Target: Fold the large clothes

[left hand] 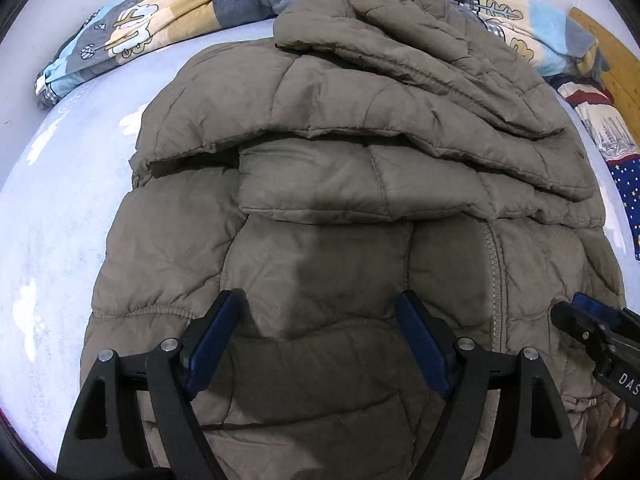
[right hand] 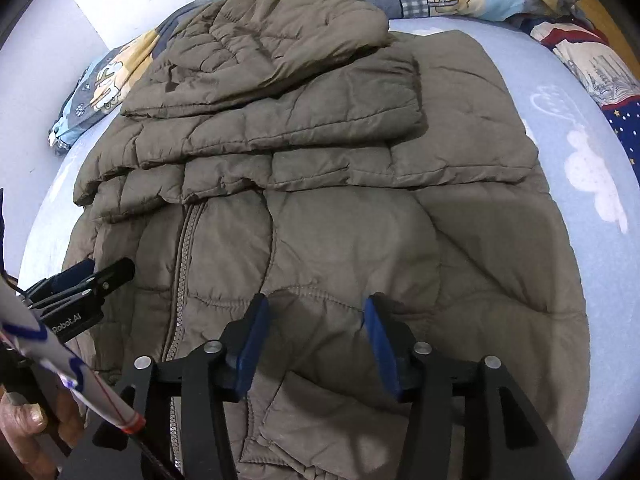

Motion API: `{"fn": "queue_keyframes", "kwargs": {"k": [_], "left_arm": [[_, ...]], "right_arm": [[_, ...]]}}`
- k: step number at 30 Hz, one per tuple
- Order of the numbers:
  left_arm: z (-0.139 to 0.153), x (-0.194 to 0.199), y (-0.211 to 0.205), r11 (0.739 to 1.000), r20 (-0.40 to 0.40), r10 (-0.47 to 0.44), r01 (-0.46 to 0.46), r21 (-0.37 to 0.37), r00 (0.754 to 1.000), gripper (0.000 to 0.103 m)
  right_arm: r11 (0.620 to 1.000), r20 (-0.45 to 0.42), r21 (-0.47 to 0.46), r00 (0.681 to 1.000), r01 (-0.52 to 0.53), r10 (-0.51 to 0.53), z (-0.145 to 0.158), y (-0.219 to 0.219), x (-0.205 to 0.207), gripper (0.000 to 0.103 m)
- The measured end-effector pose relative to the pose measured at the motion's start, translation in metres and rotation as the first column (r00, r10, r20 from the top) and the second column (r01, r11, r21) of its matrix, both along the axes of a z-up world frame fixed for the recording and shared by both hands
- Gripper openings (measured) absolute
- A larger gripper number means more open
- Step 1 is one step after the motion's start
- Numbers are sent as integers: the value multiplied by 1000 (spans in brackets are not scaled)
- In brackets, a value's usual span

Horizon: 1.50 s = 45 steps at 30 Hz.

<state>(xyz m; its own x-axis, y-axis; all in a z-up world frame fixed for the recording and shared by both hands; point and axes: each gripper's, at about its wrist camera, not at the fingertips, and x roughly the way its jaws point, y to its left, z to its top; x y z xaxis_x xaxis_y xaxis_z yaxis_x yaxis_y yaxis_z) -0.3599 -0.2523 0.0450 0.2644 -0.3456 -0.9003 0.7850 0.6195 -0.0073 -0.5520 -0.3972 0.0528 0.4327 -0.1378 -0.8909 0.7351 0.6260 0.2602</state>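
A large brown quilted puffer jacket (left hand: 340, 208) lies on the bed, its sleeves folded across the chest and its hood at the far end. Its zipper (left hand: 496, 280) runs down the near part. It also fills the right wrist view (right hand: 320, 208). My left gripper (left hand: 320, 312) hovers open and empty over the jacket's near left part. My right gripper (right hand: 316, 312) hovers open and empty over the near right part. The right gripper's tip shows at the left wrist view's right edge (left hand: 576, 316). The left gripper's tip shows in the right wrist view (right hand: 108, 272).
The jacket rests on a pale blue bedsheet (left hand: 60, 220) with white cloud prints. A patterned quilt (left hand: 140, 36) is bunched along the far side. A star-patterned pillow (right hand: 624, 120) lies at the right. A white wall (right hand: 60, 32) stands behind.
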Motion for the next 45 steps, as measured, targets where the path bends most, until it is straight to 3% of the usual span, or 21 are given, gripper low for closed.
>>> {"fn": "queue_keyframes", "kwargs": {"k": [10, 20, 39, 45], "left_arm": [[6, -9, -1, 1000, 42, -16, 17, -23, 999, 81], [24, -27, -5, 994, 153, -70, 81, -69, 986, 81], [40, -40, -1, 989, 206, -87, 108, -97, 975, 81], [55, -51, 28, 986, 221, -82, 111, -123, 972, 81]], "right_arm": [[999, 37, -40, 999, 6, -4, 20, -1, 0, 55], [997, 77, -69, 997, 25, -20, 32, -2, -5, 55], [996, 83, -82, 996, 27, -20, 39, -1, -9, 55], [994, 103, -88, 993, 67, -58, 52, 10, -37, 55]]}}
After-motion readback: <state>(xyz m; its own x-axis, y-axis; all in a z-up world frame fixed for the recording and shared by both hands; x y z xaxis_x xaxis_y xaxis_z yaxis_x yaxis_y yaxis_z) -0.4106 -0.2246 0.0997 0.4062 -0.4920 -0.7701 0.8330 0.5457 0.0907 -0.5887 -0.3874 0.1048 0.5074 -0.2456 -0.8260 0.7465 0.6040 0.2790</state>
